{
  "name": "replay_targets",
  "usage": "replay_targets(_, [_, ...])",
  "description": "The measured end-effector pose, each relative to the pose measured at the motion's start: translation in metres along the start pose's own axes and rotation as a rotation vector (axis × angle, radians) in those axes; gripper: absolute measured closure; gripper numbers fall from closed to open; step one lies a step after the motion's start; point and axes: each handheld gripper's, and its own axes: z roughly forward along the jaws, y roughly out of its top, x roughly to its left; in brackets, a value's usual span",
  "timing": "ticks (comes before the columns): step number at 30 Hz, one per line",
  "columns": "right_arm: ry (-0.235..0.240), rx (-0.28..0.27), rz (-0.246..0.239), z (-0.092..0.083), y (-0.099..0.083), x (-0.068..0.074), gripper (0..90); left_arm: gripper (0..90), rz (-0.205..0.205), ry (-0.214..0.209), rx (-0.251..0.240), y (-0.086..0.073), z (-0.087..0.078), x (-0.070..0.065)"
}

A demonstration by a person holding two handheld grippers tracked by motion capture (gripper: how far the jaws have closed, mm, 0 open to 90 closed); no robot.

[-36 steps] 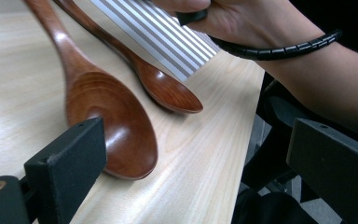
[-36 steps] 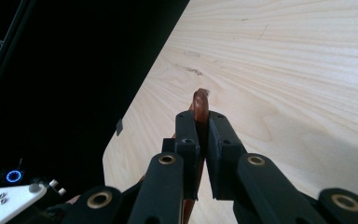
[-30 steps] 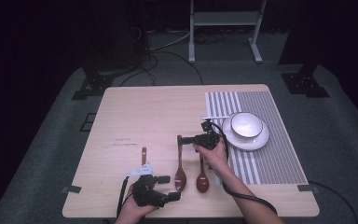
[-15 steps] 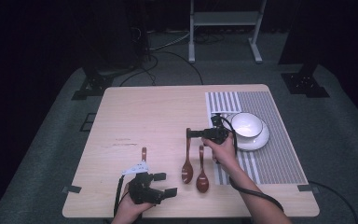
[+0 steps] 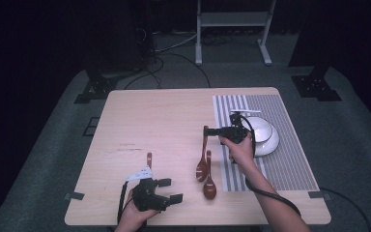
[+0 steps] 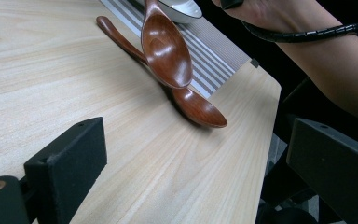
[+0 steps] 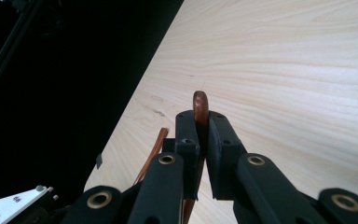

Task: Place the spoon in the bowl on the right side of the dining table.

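My right gripper [image 5: 207, 131] is shut on the handle of a dark wooden spoon [image 5: 203, 162]. The spoon hangs bowl-down over the table, left of the striped mat [image 5: 290, 164]. In the right gripper view the handle tip [image 7: 199, 103] sticks up between the shut jaws [image 7: 200, 122]. A second wooden spoon [image 5: 209, 186] lies flat on the table just below the hanging one; the left gripper view shows the lifted spoon [image 6: 165, 46] above the lying one [image 6: 198, 109]. My left gripper [image 5: 171, 190] rests open near the front edge with nothing between its jaws [image 6: 196, 154].
A white bowl on a plate [image 5: 264, 135] stands on the striped mat, right of my right hand. A third wooden spoon [image 5: 149, 159] lies just beyond the left gripper. The table's front edge [image 5: 198, 223] is close to the left hand.
My right gripper has carried the spoon to the right and a little upward, closer to the bowl. The left gripper has stayed where it was.
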Motion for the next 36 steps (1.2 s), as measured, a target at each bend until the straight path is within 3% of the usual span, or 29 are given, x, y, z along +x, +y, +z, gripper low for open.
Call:
replay_targets(10, [-0.026, -0.03, 0.02, -0.013, 0.008, -0.008, 83.6, 3.6, 0.004, -0.007, 0.001, 0.0, 0.0, 0.0])
replay_targets(36, [-0.121, -0.192, 0.082, -0.073, 0.033, -0.029, 83.6, 3.6, 0.004, 0.004, -0.004, 0.001, -0.002, 0.002])
